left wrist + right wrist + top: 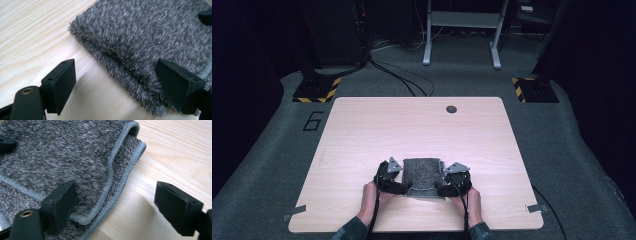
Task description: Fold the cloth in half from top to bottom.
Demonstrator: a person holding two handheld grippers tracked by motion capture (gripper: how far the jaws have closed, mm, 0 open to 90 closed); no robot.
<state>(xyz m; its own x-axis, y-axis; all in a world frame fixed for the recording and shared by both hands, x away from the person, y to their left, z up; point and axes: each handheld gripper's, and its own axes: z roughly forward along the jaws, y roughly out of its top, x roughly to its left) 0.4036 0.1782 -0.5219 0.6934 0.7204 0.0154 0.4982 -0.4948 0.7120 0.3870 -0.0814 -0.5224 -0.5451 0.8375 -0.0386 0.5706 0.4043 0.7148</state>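
Towel: folded grey towel (422,177) lies flat on the near middle of the table (362,130), its near corners covered by the grippers in the high view.
Left gripper (116,86): jaws apart, straddling the folded edge; pads not pressing; corner partly hidden behind one jaw.
Right gripper (115,207): jaws apart over the stitched hem corner; no grip.
Layers: gripper views show stacked plies; high view too coarse.
Surroundings: grommet hole (451,109) far off; floor cables (402,75) beyond.

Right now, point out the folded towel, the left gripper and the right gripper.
folded towel (422,171): high view, middle of its top.
left gripper (116,82): left gripper view, midway between its tips.
right gripper (115,206): right gripper view, midway between its tips.
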